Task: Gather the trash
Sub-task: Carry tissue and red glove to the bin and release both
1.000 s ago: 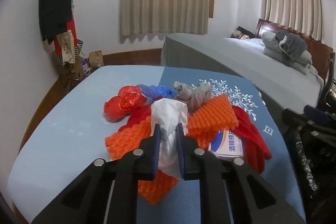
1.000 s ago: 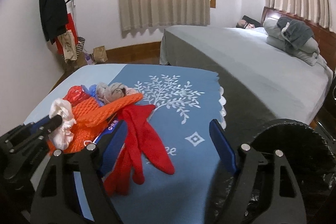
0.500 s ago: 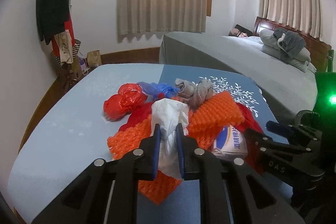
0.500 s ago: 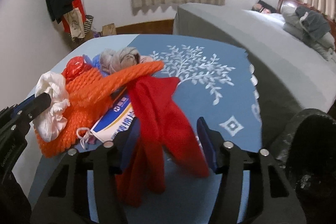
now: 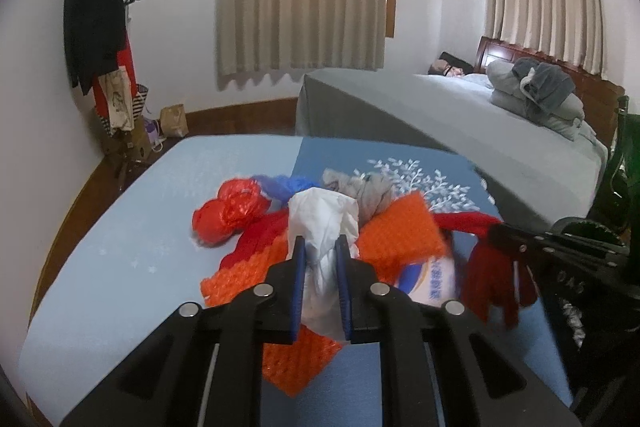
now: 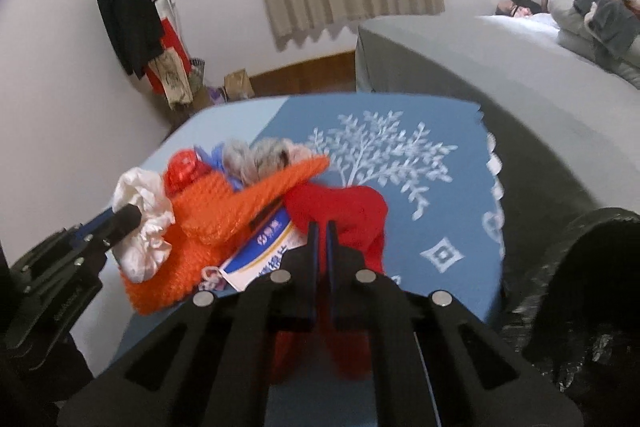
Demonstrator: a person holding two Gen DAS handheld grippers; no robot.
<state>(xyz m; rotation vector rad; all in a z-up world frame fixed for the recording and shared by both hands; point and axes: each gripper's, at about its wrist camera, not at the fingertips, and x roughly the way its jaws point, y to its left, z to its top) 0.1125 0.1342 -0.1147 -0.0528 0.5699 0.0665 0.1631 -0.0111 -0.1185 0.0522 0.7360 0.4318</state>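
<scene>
On the blue surface (image 5: 120,235), one heap of trash sits around the middle, toward 12 o'clock from both cameras. Counted in it: one white tissue wad (image 5: 324,223), one orange foam net (image 5: 400,239), one red plastic bag (image 5: 228,211), one blue bag (image 5: 288,185), one grey rag (image 5: 368,193), one printed packet (image 5: 430,277) and one red cloth (image 6: 352,215).

Two tools are at work. The left hand-held gripper (image 5: 320,283) is narrow, its two blue pads (image 5: 298,279) clamped on the tissue wad, which bulges above them toward 12 o'clock and hangs a little below. In the right wrist view this same gripper (image 6: 128,217) comes in from 9 o'clock with the wad at its tip, against the orange net.

The right hand-held gripper (image 6: 320,239) has just been closing and now stands nearly shut on the red cloth, which sits between the pads and trails down under the jaws toward 6 o'clock. The cloth lies at 3 o'clock of the packet, touching it.

One black bag (image 6: 580,287) gapes at 4 o'clock in the right view. One bed (image 5: 460,123) stands beyond the surface at 2 o'clock.
</scene>
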